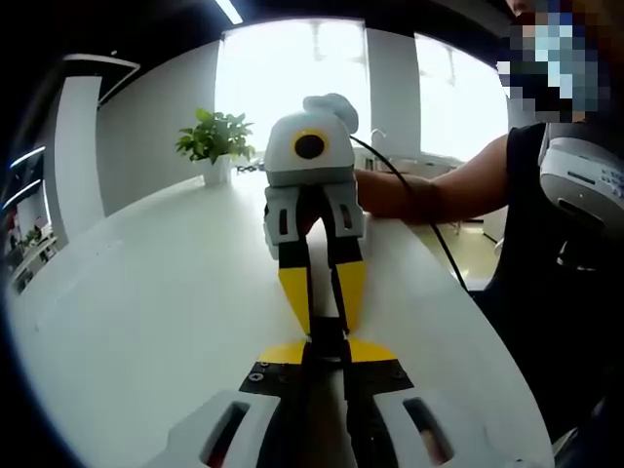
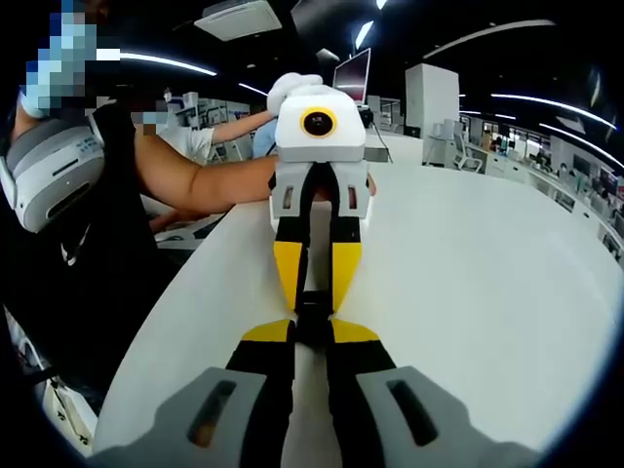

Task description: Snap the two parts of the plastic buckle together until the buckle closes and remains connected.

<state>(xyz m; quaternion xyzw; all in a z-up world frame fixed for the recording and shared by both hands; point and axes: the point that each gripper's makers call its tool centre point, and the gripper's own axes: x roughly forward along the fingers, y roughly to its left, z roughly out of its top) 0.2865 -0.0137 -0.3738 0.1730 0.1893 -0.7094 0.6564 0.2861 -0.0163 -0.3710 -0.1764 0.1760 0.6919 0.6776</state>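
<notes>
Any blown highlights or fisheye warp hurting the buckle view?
Left gripper view: windows behind the plant are blown out white, and the table edge bows. Right gripper view: even exposure, ceiling light strips curve. The dark buckle between the hand-held gripper tips lacks detail in both.

My table [image 1: 146, 292] is white and glossy, a broad curved slab. At its far end in the left gripper view sits a plant [image 1: 215, 136] in a white pot — leafy, upright, in front of bright windows [image 1: 292, 78]. In the right gripper view a monitor [image 2: 352, 74] stands beyond the table's far edge, and further desks [image 2: 526, 166] run along the right — too small to read. Strip lights [image 2: 166, 64] cross the dark ceiling.
</notes>
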